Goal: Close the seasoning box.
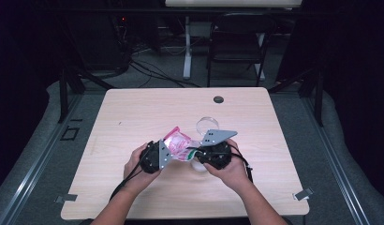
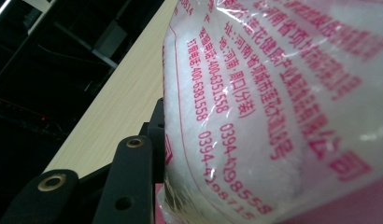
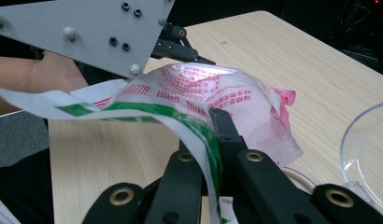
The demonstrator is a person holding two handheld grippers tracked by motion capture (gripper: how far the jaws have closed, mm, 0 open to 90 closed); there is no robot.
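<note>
The desk (image 1: 134, 112) carries the work near its front middle, under both hands. The plastic bag (image 1: 177, 143), clear film printed in red and packed with white filling, is held off the desk between the two grippers. The left gripper (image 1: 167, 154) holds the bag from its left side; in the left gripper view the bag (image 2: 273, 107) lies against the inside of one black finger (image 2: 133, 177), while the opposite finger is hidden, so the fingers stand partly apart around the bag's body. The right gripper (image 1: 194, 152) has its fingers pressed together on the bag's flat white-and-green sealed edge (image 3: 199, 135), which passes between the two finger pads (image 3: 224, 126). A clear plastic bowl (image 1: 207, 124) rests on the desk just beyond the right fingers.
</note>
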